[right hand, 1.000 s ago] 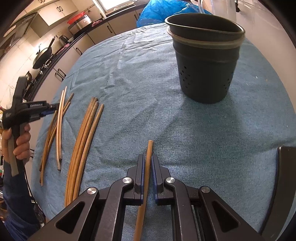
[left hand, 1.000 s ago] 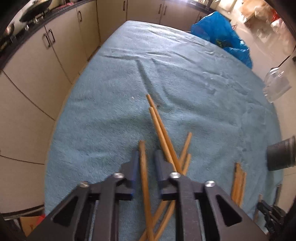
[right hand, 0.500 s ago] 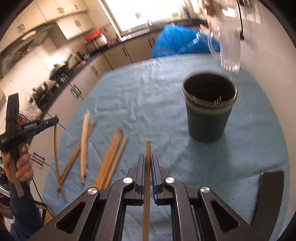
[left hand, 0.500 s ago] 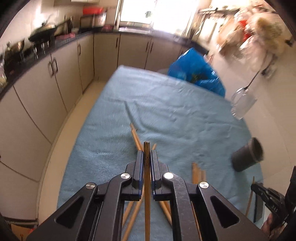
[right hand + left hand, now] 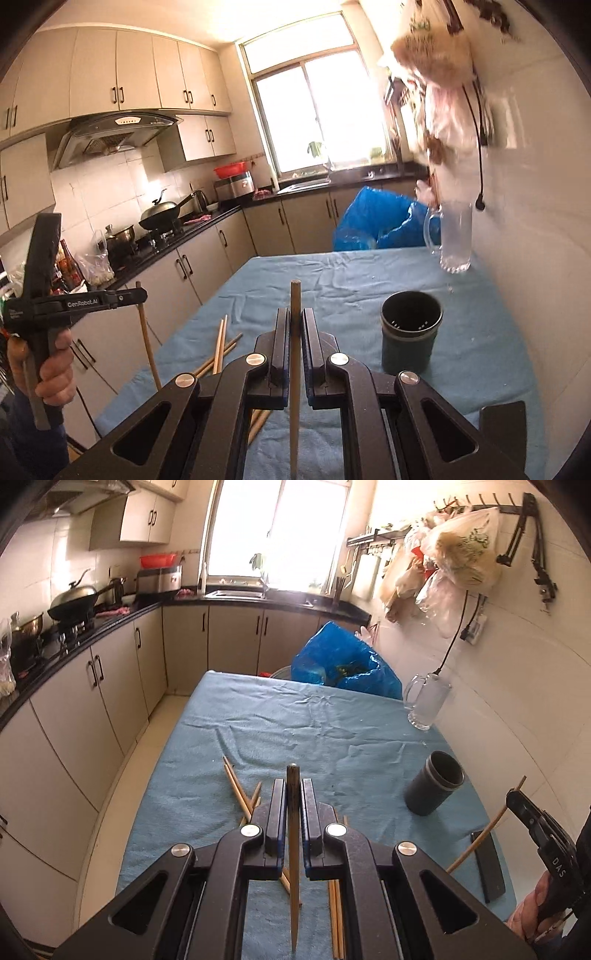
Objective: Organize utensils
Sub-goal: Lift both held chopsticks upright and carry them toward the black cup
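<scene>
While each hand-held gripper pinches one chopstick, left hand-held gripper (image 5: 138,295) reads "GenRobot.AI", right hand-held gripper (image 5: 517,798) "DAS".

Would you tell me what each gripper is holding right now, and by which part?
The left gripper clamps one chopstick just below its upper tip. The right gripper likewise pinches another chopstick near its upper end.

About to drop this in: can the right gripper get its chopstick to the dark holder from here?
Probably yes. The right gripper is shut on a chopstick, and the dark holder stands upright, mouth open, with only bare cloth between.
</scene>
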The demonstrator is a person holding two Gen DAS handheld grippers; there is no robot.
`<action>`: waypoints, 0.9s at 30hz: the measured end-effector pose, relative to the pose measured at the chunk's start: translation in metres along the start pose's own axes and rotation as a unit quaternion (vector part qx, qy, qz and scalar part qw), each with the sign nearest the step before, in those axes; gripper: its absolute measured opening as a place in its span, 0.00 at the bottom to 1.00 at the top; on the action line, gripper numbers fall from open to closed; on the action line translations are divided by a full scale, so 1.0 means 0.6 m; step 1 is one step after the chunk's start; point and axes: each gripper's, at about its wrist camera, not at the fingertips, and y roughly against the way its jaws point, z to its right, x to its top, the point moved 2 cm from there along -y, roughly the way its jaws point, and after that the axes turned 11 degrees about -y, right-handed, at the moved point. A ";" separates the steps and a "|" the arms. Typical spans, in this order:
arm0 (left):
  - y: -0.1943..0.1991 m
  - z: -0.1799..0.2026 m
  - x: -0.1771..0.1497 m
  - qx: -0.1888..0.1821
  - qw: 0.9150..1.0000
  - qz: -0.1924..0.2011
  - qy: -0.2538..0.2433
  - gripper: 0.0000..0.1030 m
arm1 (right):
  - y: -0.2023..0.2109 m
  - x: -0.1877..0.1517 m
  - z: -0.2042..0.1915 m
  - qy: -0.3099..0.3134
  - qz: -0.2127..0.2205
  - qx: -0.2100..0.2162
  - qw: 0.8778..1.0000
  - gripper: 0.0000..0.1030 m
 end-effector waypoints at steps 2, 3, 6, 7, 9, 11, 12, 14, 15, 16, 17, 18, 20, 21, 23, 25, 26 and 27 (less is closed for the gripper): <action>0.005 0.008 -0.002 0.001 1.000 0.002 -0.005 0.06 | 0.005 -0.003 -0.003 -0.001 0.002 0.004 1.000 0.07; 0.009 0.012 -0.003 0.002 1.000 0.004 -0.007 0.06 | 0.005 -0.005 -0.005 0.001 0.002 0.002 1.000 0.07; 0.017 0.017 -0.007 0.003 1.000 0.008 -0.011 0.06 | 0.015 -0.011 -0.009 0.010 0.010 -0.004 1.000 0.07; 0.019 0.018 -0.008 0.003 1.000 0.010 -0.012 0.06 | 0.018 -0.012 -0.011 0.012 0.011 -0.004 1.000 0.07; 0.026 0.019 -0.007 0.002 1.000 0.014 -0.012 0.06 | 0.019 -0.012 -0.013 0.016 0.012 -0.005 1.000 0.07; 0.033 0.019 -0.006 0.003 1.000 0.017 -0.014 0.06 | 0.022 -0.011 -0.013 0.015 0.012 -0.005 1.000 0.07; 0.037 0.019 -0.005 0.004 1.000 0.019 -0.015 0.06 | 0.024 -0.010 -0.013 0.013 0.014 -0.005 1.000 0.07; 0.041 0.020 -0.003 0.004 1.000 0.020 -0.015 0.06 | 0.026 -0.007 -0.010 0.011 0.016 -0.005 1.000 0.07; 0.043 0.021 -0.002 0.003 1.000 0.021 -0.017 0.06 | 0.029 -0.007 -0.009 0.010 0.017 -0.005 1.000 0.07; 0.045 0.021 -0.002 0.005 1.000 0.022 -0.017 0.06 | 0.030 -0.006 -0.009 0.009 0.018 -0.005 1.000 0.07; 0.047 0.022 -0.001 0.005 1.000 0.022 -0.018 0.06 | 0.032 -0.005 -0.008 0.009 0.019 -0.005 1.000 0.07; 0.048 0.024 0.000 0.004 1.000 0.023 -0.019 0.06 | 0.033 -0.006 -0.007 0.008 0.020 -0.005 1.000 0.07; 0.051 0.026 0.001 0.006 1.000 0.023 -0.018 0.06 | 0.038 -0.007 -0.006 0.008 0.022 -0.006 1.000 0.07; 0.051 0.026 0.001 0.004 1.000 0.024 -0.020 0.06 | 0.040 -0.007 -0.007 0.007 0.024 -0.006 1.000 0.07; 0.053 0.029 0.003 0.004 0.999 0.025 -0.022 0.06 | 0.043 -0.003 -0.005 0.006 0.026 -0.005 1.000 0.07; 0.056 0.032 0.006 0.004 0.999 0.026 -0.024 0.06 | 0.046 0.000 -0.004 0.005 0.029 -0.005 1.000 0.07; 0.057 0.033 0.007 0.003 0.999 0.026 -0.024 0.06 | 0.048 0.001 -0.003 0.004 0.031 -0.005 1.000 0.07; 0.058 0.035 0.008 0.001 0.999 0.027 -0.025 0.06 | 0.050 0.001 -0.002 0.004 0.032 -0.005 0.999 0.07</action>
